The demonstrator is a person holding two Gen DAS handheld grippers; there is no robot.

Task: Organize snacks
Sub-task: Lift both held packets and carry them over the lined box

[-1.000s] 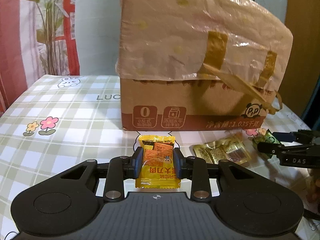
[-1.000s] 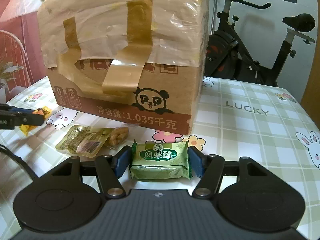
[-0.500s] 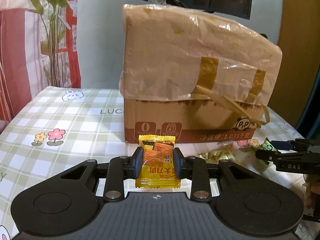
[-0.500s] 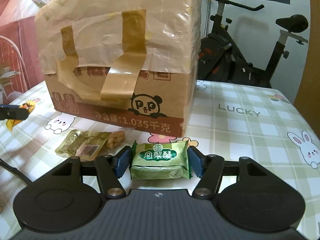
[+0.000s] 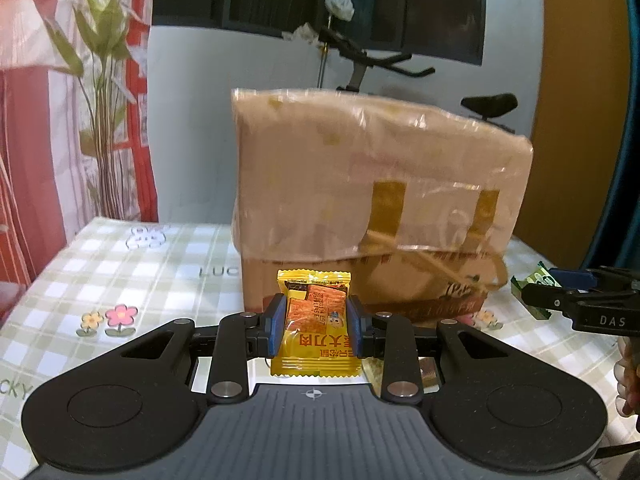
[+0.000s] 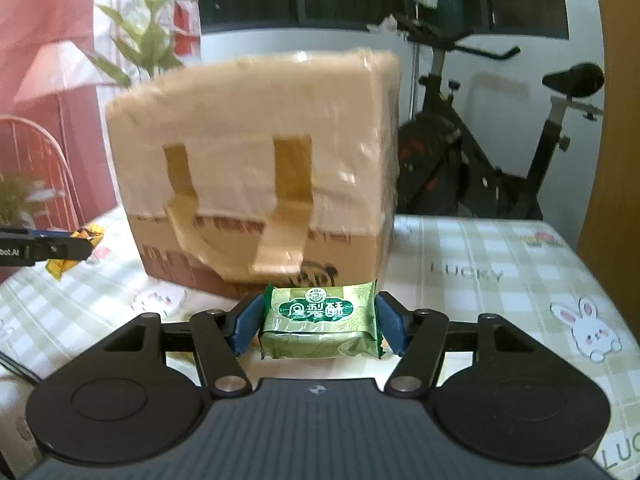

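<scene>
Left wrist view: yellow snack packet (image 5: 316, 324) clamped upright between blue pads of left gripper (image 5: 316, 326), held clear above checked tablecloth (image 5: 120, 276). Right wrist view: green pastry packet (image 6: 320, 322) pinched sideways in right gripper (image 6: 319, 324), likewise off the cloth. Beyond both, taped cardboard box (image 5: 376, 200) on the table; exercise bike (image 6: 500, 152) behind.

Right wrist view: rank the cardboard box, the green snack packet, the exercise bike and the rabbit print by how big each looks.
1. cardboard box
2. exercise bike, though it stands farther back, so its real size may differ
3. green snack packet, enlarged by nearness to the camera
4. rabbit print
</scene>
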